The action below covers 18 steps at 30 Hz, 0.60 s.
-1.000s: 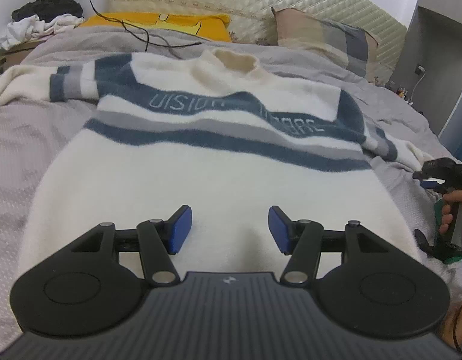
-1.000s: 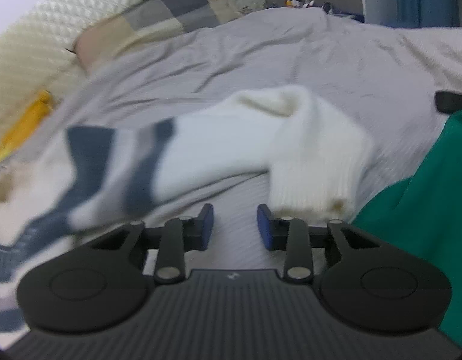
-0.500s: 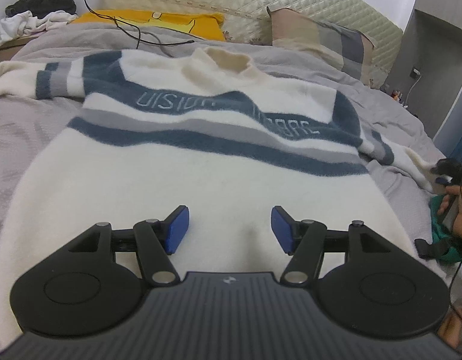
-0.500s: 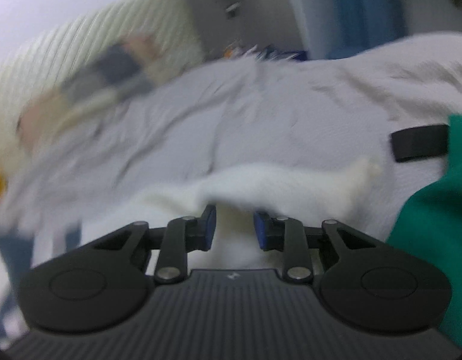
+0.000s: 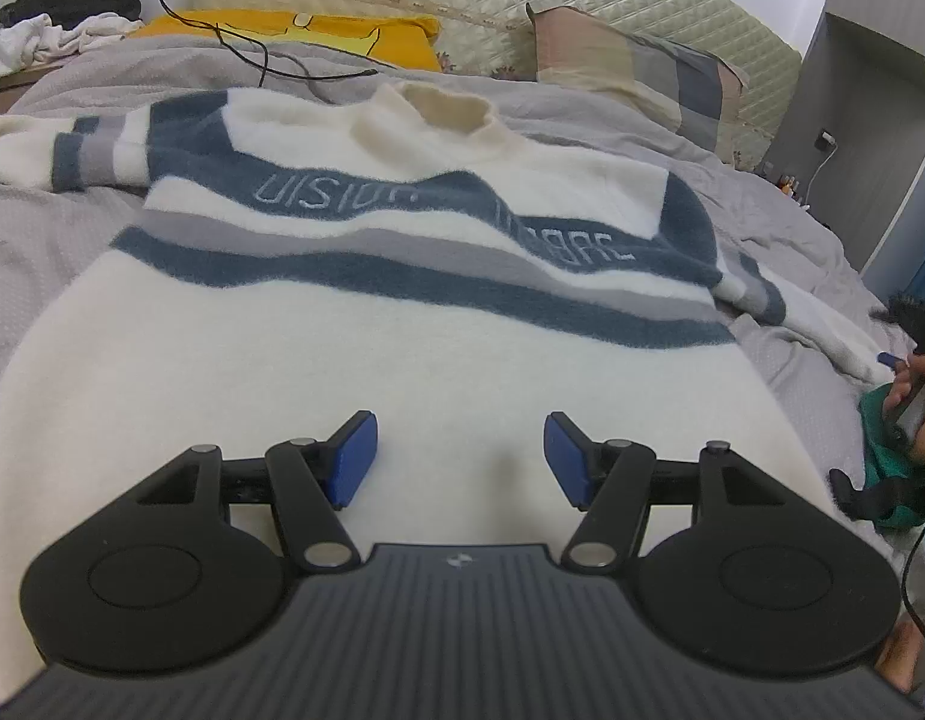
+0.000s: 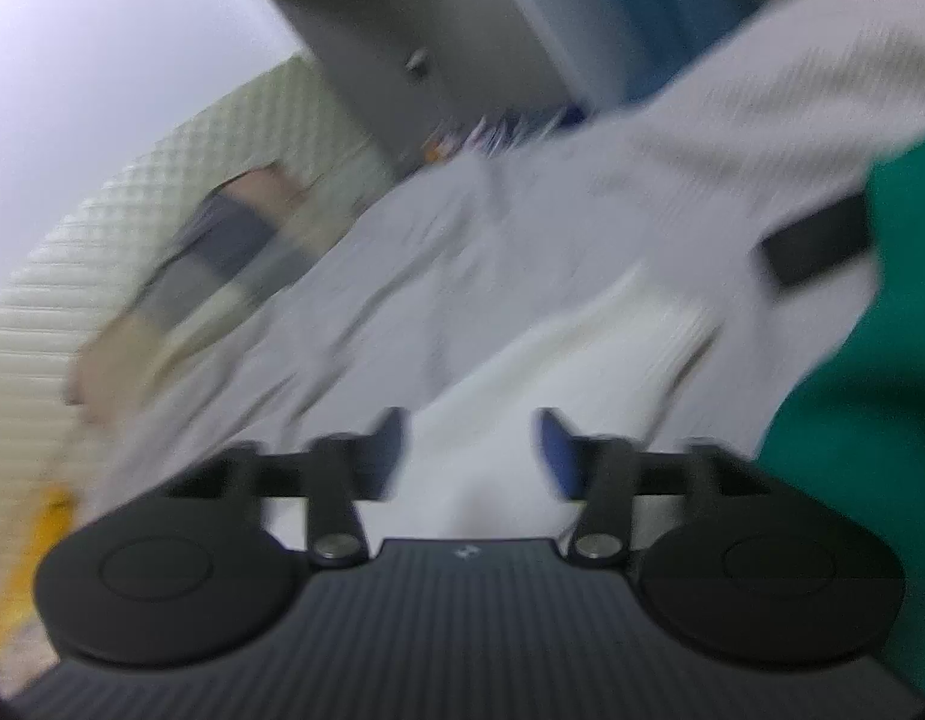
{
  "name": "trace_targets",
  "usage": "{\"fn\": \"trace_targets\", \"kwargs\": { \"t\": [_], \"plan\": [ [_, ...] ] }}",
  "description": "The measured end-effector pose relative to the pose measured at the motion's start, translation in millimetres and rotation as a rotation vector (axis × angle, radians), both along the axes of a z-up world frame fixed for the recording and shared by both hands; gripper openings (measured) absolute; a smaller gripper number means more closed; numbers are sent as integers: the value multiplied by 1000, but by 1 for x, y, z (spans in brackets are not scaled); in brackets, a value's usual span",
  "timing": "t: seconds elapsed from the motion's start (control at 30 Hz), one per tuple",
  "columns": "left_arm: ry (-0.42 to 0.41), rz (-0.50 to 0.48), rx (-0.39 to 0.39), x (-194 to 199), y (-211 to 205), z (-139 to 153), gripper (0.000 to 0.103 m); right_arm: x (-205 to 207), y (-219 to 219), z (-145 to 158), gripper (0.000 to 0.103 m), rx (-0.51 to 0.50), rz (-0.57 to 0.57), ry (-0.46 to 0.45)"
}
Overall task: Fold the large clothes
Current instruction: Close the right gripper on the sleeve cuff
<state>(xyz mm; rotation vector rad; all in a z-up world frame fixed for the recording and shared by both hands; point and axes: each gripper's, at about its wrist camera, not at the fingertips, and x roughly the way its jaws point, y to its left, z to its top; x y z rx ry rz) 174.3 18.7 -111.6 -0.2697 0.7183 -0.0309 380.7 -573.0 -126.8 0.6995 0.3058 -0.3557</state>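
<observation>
Left gripper (image 5: 460,459) jaws apart, empty, over sweater (image 5: 366,360) hem. Right gripper (image 6: 469,450) jaws opening, white sleeve (image 6: 588,372) between them, ungripped.

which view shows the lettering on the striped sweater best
The left wrist view: the white fuzzy sweater with navy and grey stripes lies spread flat and sharp, its lettering in plain sight. The right wrist view is motion-blurred and catches only a white sleeve end, no lettering.
</observation>
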Motion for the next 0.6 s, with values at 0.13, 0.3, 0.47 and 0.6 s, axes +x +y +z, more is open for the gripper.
{"fn": "trace_targets", "kwargs": {
  "t": [0.13,0.3,0.47,0.6],
  "plan": [
    [-2,5,13,-3,-2,1,67,9,25,-3,71,117,69,182],
    [-2,11,25,-8,-4,0,67,9,32,-16,77,183,107,150],
    [1,16,32,-7,-4,-2,67,29,-1,-33,76,202,24,50],
    [7,6,41,-4,-4,-5,68,53,-18,-38,75,212,-23,29]
  ]
}}
